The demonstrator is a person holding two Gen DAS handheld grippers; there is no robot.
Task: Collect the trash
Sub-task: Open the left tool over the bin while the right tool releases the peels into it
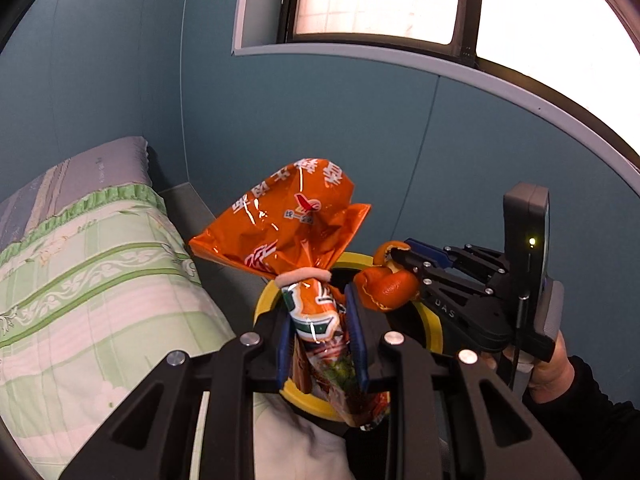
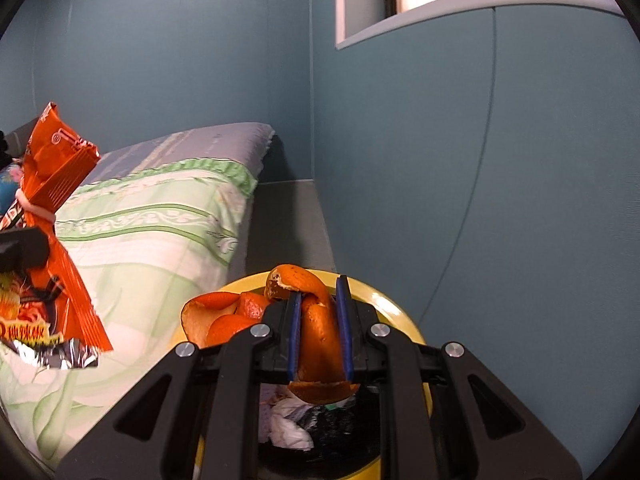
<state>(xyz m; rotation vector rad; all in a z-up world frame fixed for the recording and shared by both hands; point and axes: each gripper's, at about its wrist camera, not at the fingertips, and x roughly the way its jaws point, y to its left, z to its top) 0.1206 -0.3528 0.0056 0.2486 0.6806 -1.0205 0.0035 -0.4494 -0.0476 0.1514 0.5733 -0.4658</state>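
Crinkled orange foil snack bag (image 1: 312,312), tied with pale rubber band, clamped between nearly closed left gripper (image 1: 322,332) pads. Curled orange peel (image 2: 320,332) pinched in nearly closed right gripper (image 2: 320,328). Both held above yellow-rimmed round trash bin (image 2: 384,300) beside green floral pillow (image 2: 160,216).

Glossy crinkled foil snack bag (image 1: 294,216); dimpled, matt orange peel (image 2: 320,324); smooth yellow plastic bin rim (image 2: 392,308); soft printed cloth pillow (image 2: 160,216); matt black plastic left hand-held gripper (image 1: 322,336).
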